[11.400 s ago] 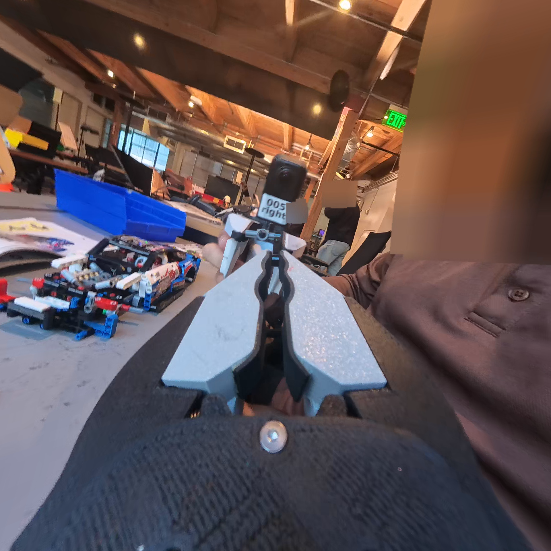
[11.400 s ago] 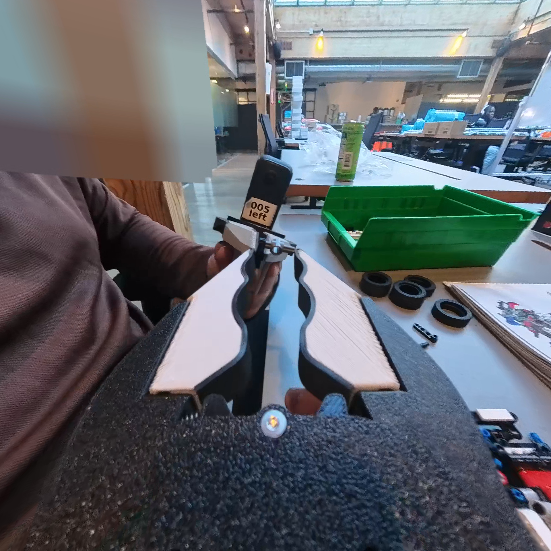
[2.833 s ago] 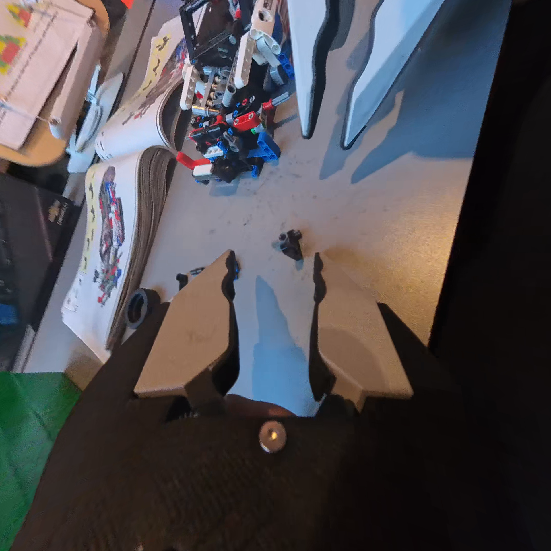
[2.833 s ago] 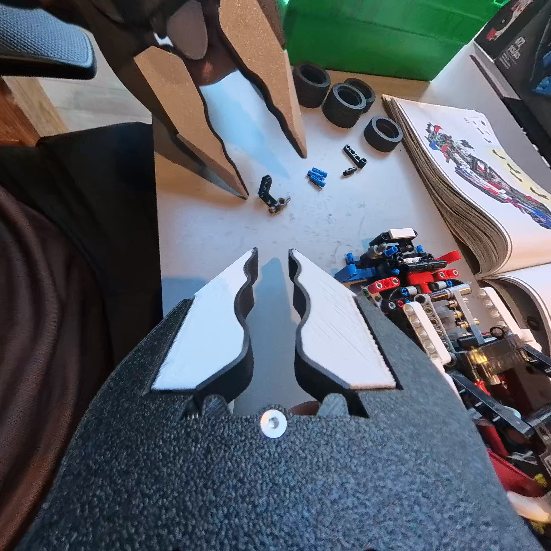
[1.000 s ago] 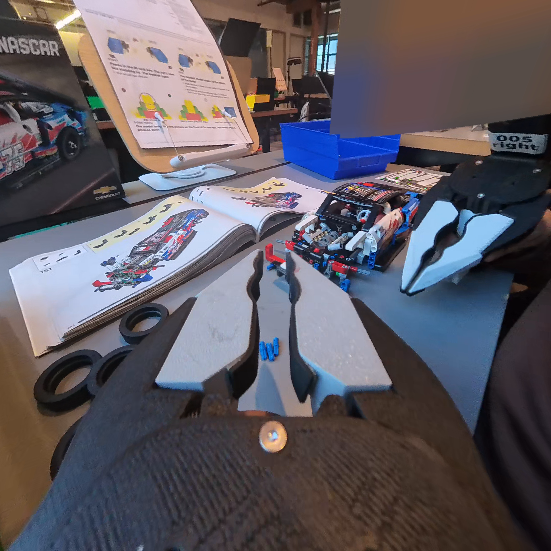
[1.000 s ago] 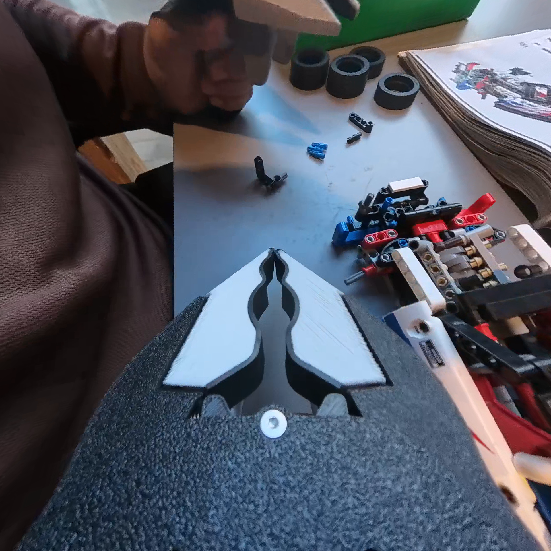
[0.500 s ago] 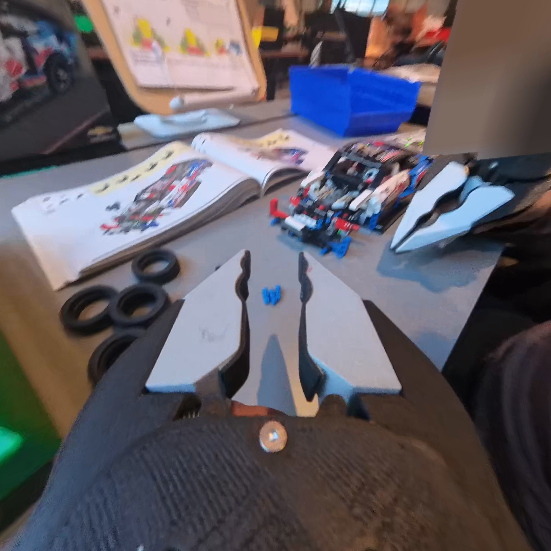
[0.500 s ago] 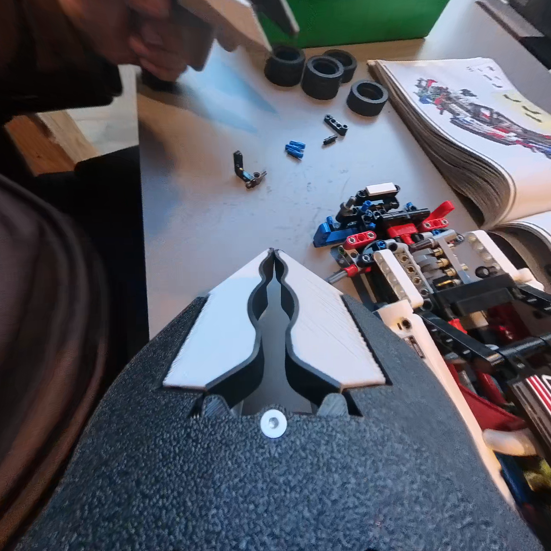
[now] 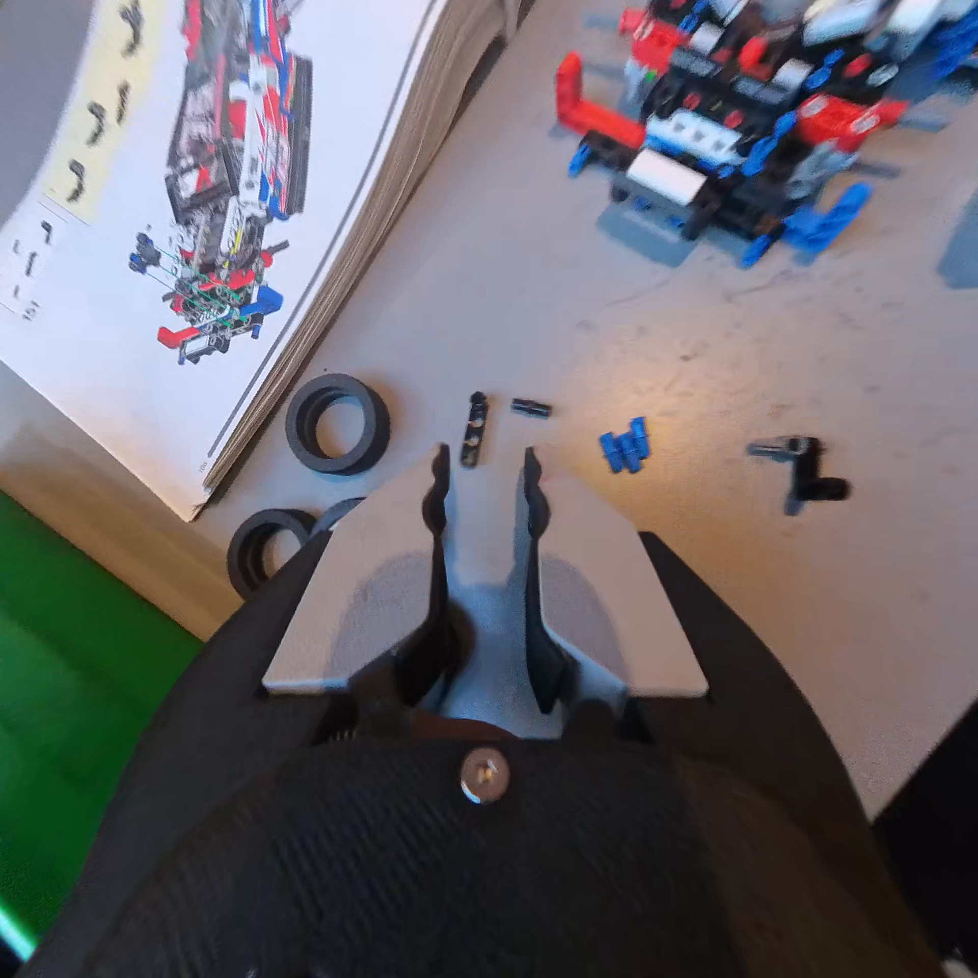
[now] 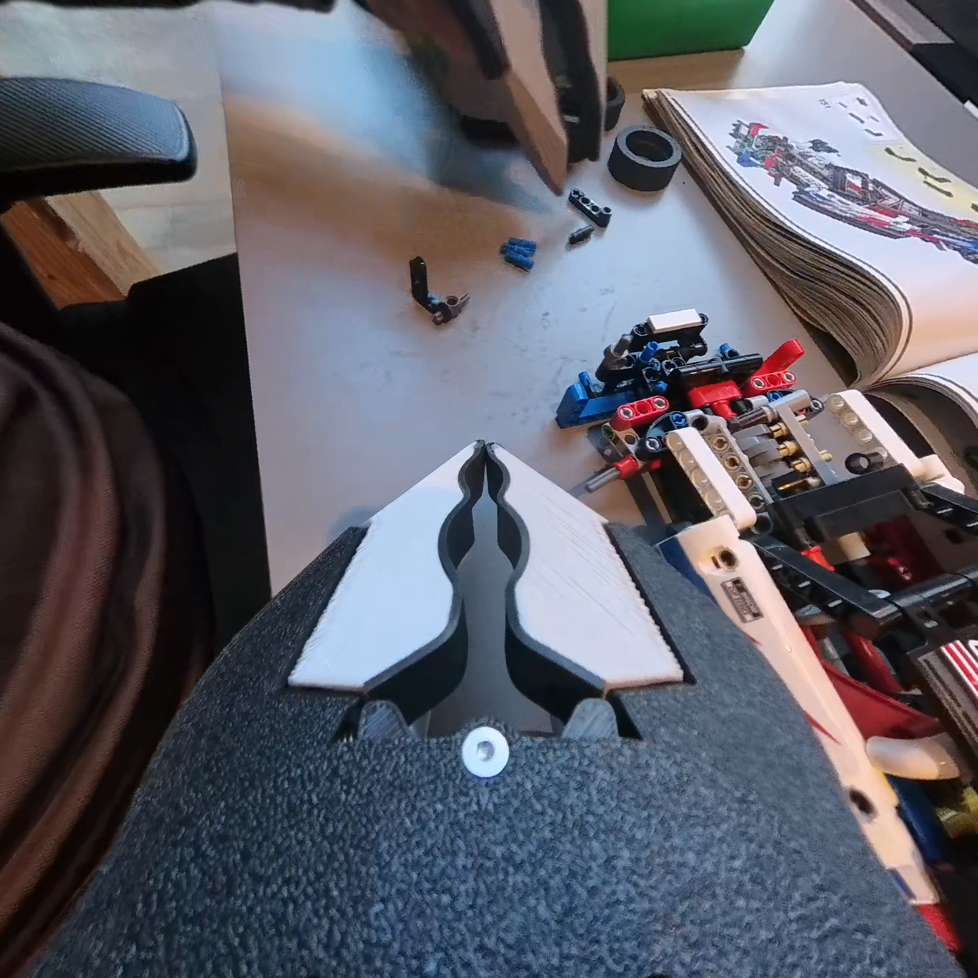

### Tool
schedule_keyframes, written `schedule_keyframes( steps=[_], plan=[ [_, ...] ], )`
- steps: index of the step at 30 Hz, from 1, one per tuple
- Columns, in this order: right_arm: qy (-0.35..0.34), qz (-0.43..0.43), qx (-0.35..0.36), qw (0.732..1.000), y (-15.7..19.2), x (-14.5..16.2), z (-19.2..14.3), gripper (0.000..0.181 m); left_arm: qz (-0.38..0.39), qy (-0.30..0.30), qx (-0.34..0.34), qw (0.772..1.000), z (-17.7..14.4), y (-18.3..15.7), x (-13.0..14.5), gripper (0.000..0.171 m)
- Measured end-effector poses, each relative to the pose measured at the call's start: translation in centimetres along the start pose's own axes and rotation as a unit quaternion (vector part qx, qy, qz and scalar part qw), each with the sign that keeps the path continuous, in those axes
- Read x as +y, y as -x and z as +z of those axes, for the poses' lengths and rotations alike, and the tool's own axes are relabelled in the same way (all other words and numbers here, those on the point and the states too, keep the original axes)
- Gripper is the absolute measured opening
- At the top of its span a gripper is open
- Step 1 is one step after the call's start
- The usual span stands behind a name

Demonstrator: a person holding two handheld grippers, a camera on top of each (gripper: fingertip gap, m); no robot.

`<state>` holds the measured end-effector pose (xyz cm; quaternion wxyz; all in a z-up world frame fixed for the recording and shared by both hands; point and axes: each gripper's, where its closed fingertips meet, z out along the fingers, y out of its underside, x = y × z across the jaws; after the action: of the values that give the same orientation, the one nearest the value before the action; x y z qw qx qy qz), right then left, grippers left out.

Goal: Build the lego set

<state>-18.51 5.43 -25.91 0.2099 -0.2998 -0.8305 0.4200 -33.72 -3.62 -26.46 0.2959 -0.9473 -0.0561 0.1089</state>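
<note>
My left gripper [image 9: 484,456] is open and empty, tilted down over the table just short of a short black beam with holes [image 9: 474,429]. A small black pin [image 9: 531,407], a cluster of blue pins [image 9: 624,444] and a black L-shaped piece [image 9: 804,471] lie to its right. The partly built car [image 9: 741,121] stands at the upper right. My right gripper [image 10: 485,445] is shut and empty beside the car [image 10: 767,476]. In the right wrist view the left gripper [image 10: 561,174] hovers blurred above the black beam [image 10: 589,207], near the blue pins [image 10: 518,251] and the L-piece [image 10: 431,293].
The open instruction book [image 9: 185,185] lies at the left, also in the right wrist view [image 10: 847,211]. Black tyres [image 9: 337,423] [image 9: 264,545] sit by its corner, one in the right wrist view [image 10: 643,157]. A green bin [image 9: 63,661] is at the lower left. A chair armrest [image 10: 90,132] stands off the table edge. About 20 centimetres separates my left fingertips from my right. The black L-shaped piece [image 9: 804,471] is about 10 centimetres from both grippers' fingertips.
My left gripper has tipped downward and moved in toward the black beam and the tyres, still open. My right gripper has stayed shut beside the car.
</note>
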Motion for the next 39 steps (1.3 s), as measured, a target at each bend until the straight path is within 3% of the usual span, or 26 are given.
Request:
schedule_keyframes(
  steps=[3, 7, 15, 21, 25, 30, 39],
  plan=[
    [0.004, -0.007, -0.011, 1.000, 0.6, 0.2, -0.1, 0.000, 0.005, 0.057, 0.029, 0.998, 1.4, 0.3, 1.0, 0.024],
    [0.005, -0.012, -0.030, 0.999, 1.4, 0.3, -0.3, 0.000, -0.031, 0.063, 0.049, 0.996, 1.8, -0.4, 0.6, 0.011],
    [-0.008, 0.014, -0.066, 0.998, 1.7, 0.2, -1.0, 0.000, -0.110, 0.009, 0.033, 0.993, 1.8, -0.5, 0.4, 0.004],
    [-0.009, 0.036, -0.070, 0.997, 1.0, 0.5, -1.4, 0.000, -0.110, -0.019, 0.009, 0.994, 1.5, -1.4, -0.4, 0.004],
    [-0.001, 0.029, -0.071, 0.997, 1.2, 0.7, -1.2, 0.000, -0.102, -0.051, 0.065, 0.991, 0.4, -3.9, -3.0, 0.004],
    [-0.004, 0.011, -0.050, 0.999, 0.9, 0.5, -1.0, 0.000, -0.077, -0.086, 0.207, 0.972, -1.6, -10.5, -6.4, 0.004],
    [-0.020, 0.001, -0.001, 1.000, -0.1, 0.2, -1.3, 0.001, -0.043, -0.121, 0.188, 0.974, -1.0, -14.3, -6.8, 0.004]
  ],
)
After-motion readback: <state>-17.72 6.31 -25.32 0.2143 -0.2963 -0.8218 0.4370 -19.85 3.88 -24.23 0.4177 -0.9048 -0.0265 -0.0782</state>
